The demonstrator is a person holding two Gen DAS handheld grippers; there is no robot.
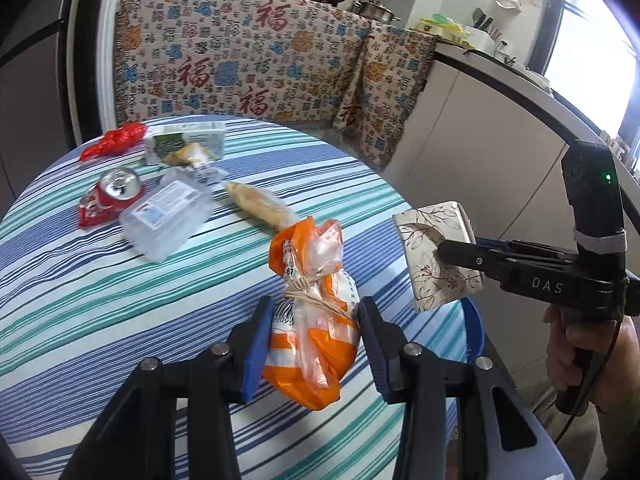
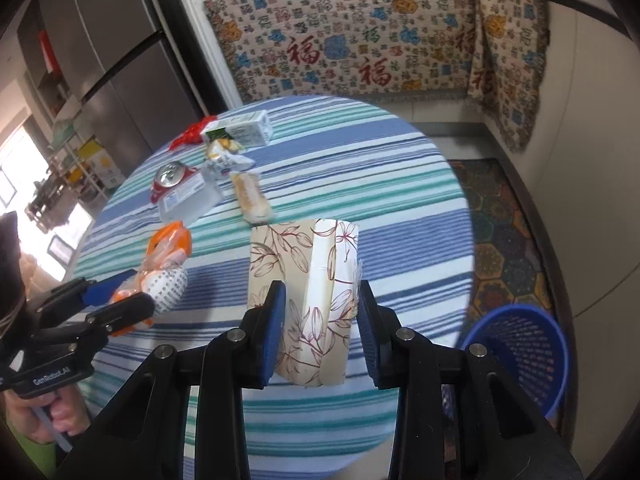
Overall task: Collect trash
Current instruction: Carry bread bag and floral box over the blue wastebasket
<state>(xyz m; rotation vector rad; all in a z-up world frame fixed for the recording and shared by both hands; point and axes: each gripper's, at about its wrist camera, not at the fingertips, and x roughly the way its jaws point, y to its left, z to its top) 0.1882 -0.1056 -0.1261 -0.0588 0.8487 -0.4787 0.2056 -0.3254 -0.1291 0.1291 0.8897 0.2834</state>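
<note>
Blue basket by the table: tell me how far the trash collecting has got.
Nothing can be seen inside the blue basket yet. In hand: the left tongs grip the orange bag, and the right tongs grip the floral carton. Left on the striped table: the crushed red can, clear plastic box, green-white carton, red wrapper and bread roll.

The round table (image 2: 360, 168) is serving as the landmark; on its far left part a drink carton (image 2: 240, 130) is lying, with a crumpled wrapper (image 2: 190, 133) just left of it; nearer from the carton a can (image 2: 172, 178) is lying against a clear plastic box (image 2: 188, 200); a bread roll (image 2: 250, 196) is resting just right of the box; the tied bag (image 1: 312, 320) is sitting between the left gripper (image 1: 316, 348) fingers over the table's near part; the flattened paper box (image 2: 312, 300) is sitting between the right gripper (image 2: 322, 336) fingers; the basket (image 2: 520, 352) is standing on the floor beside the table's near right edge.
</note>
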